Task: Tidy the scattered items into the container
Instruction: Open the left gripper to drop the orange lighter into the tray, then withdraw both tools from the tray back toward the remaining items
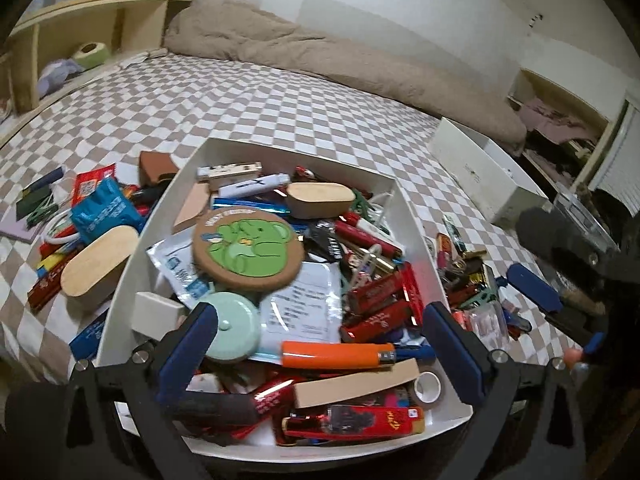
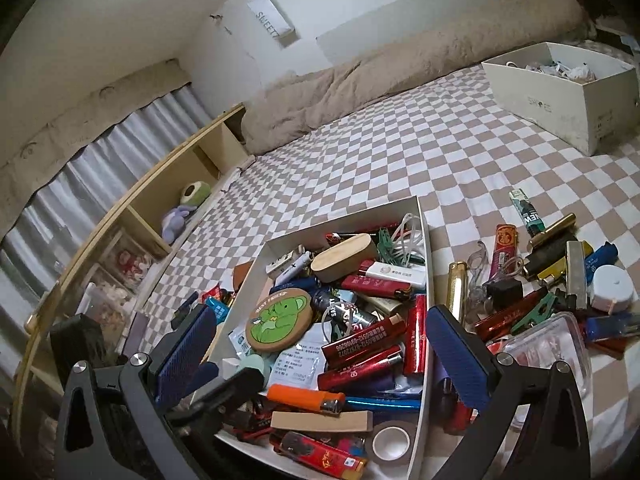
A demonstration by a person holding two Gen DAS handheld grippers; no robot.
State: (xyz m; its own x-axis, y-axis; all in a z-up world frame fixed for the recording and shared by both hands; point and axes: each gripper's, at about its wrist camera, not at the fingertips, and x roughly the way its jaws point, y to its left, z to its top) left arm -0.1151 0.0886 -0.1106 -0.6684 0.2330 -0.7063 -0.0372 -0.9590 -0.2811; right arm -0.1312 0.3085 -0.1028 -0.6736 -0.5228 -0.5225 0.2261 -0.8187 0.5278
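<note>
A white container (image 1: 416,216) stands on the checked bed, heaped with lighters, packets, a wooden oval case and a round green-bear coaster (image 1: 248,252). My left gripper (image 1: 320,312) hangs open over its near end, nothing between the pads; an orange lighter (image 1: 336,354) lies in the heap below. My right gripper (image 2: 320,312) is also open and empty, above the same container (image 2: 430,264), its right finger over the container's right wall. Loose items lie on both sides: a wooden oval case (image 1: 100,264) and a blue packet (image 1: 104,212) on the left, a pile of lighters and clips (image 2: 552,280) on the right.
A white shoe box (image 2: 568,92) holding odds and ends stands at the far right of the bed. A beige duvet (image 1: 320,56) lies along the wall. A wooden shelf (image 2: 168,184) with soft toys runs down the left side.
</note>
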